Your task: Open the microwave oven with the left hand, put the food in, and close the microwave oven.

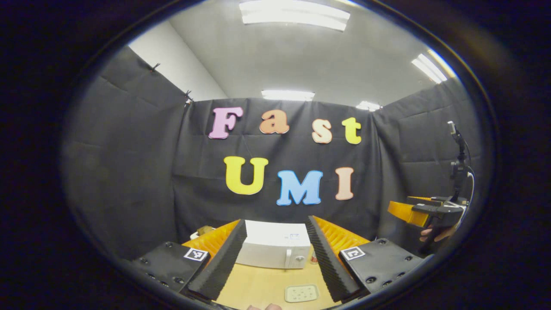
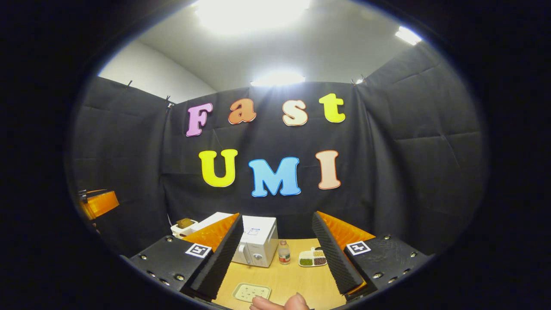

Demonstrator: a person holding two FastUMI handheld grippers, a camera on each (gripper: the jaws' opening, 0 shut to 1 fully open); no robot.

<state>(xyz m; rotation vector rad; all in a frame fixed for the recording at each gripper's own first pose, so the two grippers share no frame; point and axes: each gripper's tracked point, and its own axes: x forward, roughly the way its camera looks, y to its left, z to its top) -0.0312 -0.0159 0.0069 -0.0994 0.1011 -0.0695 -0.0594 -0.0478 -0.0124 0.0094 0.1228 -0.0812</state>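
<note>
Left gripper (image 1: 275, 275): fingers spread apart, nothing between them, aimed at white microwave oven (image 1: 273, 249) at 12 o'clock on wooden table (image 1: 258, 286); door closed. Right gripper (image 2: 275, 269): fingers likewise apart, unloaded. Food on small white dish (image 2: 184, 227) at 10 o'clock, just left of microwave oven. Divided dish (image 2: 313, 258) and bottle (image 2: 283, 252) at 1 o'clock.
</note>
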